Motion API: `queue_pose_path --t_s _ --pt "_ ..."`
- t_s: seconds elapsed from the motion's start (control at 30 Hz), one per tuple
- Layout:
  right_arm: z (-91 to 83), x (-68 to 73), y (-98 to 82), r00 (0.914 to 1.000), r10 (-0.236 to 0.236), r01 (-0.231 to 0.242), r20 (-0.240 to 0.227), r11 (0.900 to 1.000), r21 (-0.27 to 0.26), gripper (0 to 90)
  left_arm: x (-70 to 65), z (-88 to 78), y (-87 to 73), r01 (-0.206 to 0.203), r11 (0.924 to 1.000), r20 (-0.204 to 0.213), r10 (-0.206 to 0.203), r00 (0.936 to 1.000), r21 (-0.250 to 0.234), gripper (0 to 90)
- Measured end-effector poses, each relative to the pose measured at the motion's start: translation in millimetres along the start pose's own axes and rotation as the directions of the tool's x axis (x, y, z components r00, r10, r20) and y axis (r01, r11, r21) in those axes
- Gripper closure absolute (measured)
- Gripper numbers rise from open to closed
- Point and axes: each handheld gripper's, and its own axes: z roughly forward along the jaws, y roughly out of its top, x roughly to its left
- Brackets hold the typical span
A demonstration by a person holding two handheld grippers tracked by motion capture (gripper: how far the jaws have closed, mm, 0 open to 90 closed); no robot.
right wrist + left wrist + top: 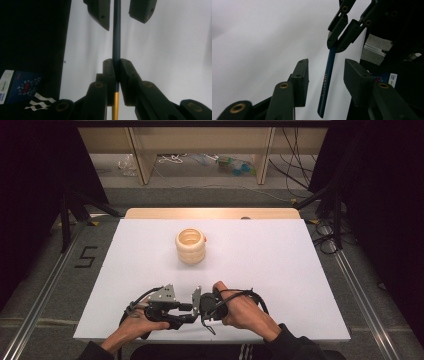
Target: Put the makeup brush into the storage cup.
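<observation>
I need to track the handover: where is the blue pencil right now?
The blue pencil is clamped in the right gripper, its free end between the left gripper's open jaws, above the table's near edge.

High overhead view; both jaw-close views sharing the pencil.

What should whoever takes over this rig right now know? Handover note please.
Right gripper: shut on the dark blue pencil, held near its yellow end.
Left gripper: open, jaws on either side of the pencil's free end, pads not yet on it.
Both grippers sit close together at the near edge of the white table.
Cream ribbed cup: upright, apart from both grippers, farther up the table.
Done: pencil picked up in the right gripper.
Left: probably close the left gripper on the pencil to finish the handover; the cup looks like the likely destination.
</observation>
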Motion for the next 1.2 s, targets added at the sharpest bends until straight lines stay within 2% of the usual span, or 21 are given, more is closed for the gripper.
queue_pose_path --t_s 0.03,0.07,0.17,0.23,0.27,0.3,0.4,0.43,0.5,0.63,0.67,0.73,0.83,0.87,0.9,0.93,1.03,1.1,1.13,1.17,1.2 --pt "0.0 0.2 0.2 1.0000 0.001 -0.001 0.001 1.000 0.000 83.1 1.0 1.0 0.6 -0.018 0.9998 0.006 0.018 0.9998 -0.001 57.1" --pt "0.1 0.6 0.4 1.0000 0.003 -0.003 -0.001 1.000 -0.002 83.1 -0.1 1.4 0.3 0.007 1.0000 0.013 -0.007 0.9999 0.003 58.1" --pt "0.2 1.5 0.9 1.0000 0.009 -0.009 0.003 1.000 -0.003 83.1 0.1 2.7 0.6 0.000 1.0000 0.014 0.000 0.9999 0.006 60.0" --pt "-0.1 2.0 1.5 1.0000 0.001 -0.001 -0.002 1.000 -0.009 83.1 -0.4 3.2 1.5 -0.011 0.9997 0.013 0.011 0.9999 0.022 61.4" --pt "-0.4 1.4 1.5 0.9999 -0.012 0.012 0.002 1.000 -0.007 83.1 0.3 4.0 1.7 -0.019 0.9997 0.026 0.019 0.9995 0.018 62.3" --pt "-0.4 2.4 1.8 1.0000 -0.002 0.002 -0.002 1.000 -0.011 83.1 -1.0 4.7 1.5 0.001 0.9999 0.029 -0.001 0.9996 0.014 63.2" --pt "-0.9 4.1 2.8 0.9999 0.008 -0.008 -0.009 1.000 -0.011 83.1 -0.5 5.5 2.1 -0.019 0.9993 0.032 0.018 0.9993 0.031 65.3" --pt "-0.9 4.3 3.0 1.0000 0.005 -0.005 -0.005 1.000 -0.009 83.1 -1.4 7.0 1.8 -0.004 0.9996 0.045 0.003 0.9990 0.027 65.8" --pt "-0.4 3.6 3.2 0.9999 -0.014 0.014 -0.003 1.000 -0.014 83.1 -0.8 7.6 2.3 -0.025 0.9991 0.050 0.023 0.9985 0.035 67.2" --pt "-0.3 5.3 4.3 0.9999 -0.006 0.005 -0.012 1.000 -0.013 83.1 -0.8 8.3 2.7 -0.011 0.9992 0.048 0.009 0.9988 0.038 69.2" --pt "-0.3 5.7 4.6 1.0000 -0.002 0.002 -0.007 1.000 -0.012 83.1 0.3 8.1 3.2 -0.029 0.9988 0.053 0.026 0.9982 0.039 69.7" --pt "-0.3 5.4 4.7 1.0000 -0.005 0.005 -0.008 1.000 -0.013 83.1 -0.2 8.3 3.2 -0.009 0.9992 0.053 0.007 0.9986 0.040 70.7" --pt "-0.3 5.8 5.0 1.0000 -0.007 0.007 -0.005 1.000 -0.011 83.1 1.2 8.8 4.3 -0.028 0.9987 0.060 0.026 0.9979 0.043 72.0" --pt "-0.3 5.4 4.8 0.9999 -0.014 0.014 -0.005 1.000 -0.012 83.1 0.2 8.7 4.2 -0.009 0.9987 0.051 0.007 0.9987 0.051 72.2" --pt "-0.6 4.7 4.9 0.9996 -0.028 0.028 0.005 1.000 -0.003 83.1 1.2 8.4 4.4 -0.012 0.9981 0.049 0.009 0.9988 0.061 72.3" --pt "-0.4 4.3 4.8 0.9994 -0.034 0.034 0.005 0.999 -0.005 83.1 0.8 9.5 4.1 0.004 0.9988 0.062 -0.007 0.9980 0.048 72.4" --pt "-0.3 6.3 5.3 0.9999 -0.006 0.006 -0.012 1.000 -0.012 83.1 1.3 10.2 4.2 0.001 0.9985 0.074 -0.005 0.9972 0.054 74.2" --pt "-0.1 4.1 4.8 0.9994 -0.036 0.036 0.001 0.999 -0.006 83.1 1.9 10.0 4.9 -0.015 0.9984 0.071 0.011 0.9974 0.055 74.8" --pt "0.0 4.9 4.9 0.9997 -0.026 0.026 0.000 1.000 -0.010 83.1 2.2 10.3 4.7 -0.012 0.9986 0.078 0.007 0.9969 0.052 74.9" --pt "0.0 5.8 5.2 0.9998 -0.015 0.015 -0.012 1.000 -0.014 83.1 1.1 10.1 4.4 0.011 0.9985 0.069 -0.014 0.9975 0.054 75.6" --pt "-0.1 6.5 5.4 0.9999 -0.009 0.009 -0.010 1.000 -0.012 83.1 2.3 9.5 4.5 0.000 0.9980 0.065 -0.004 0.9979 0.063 76.3"
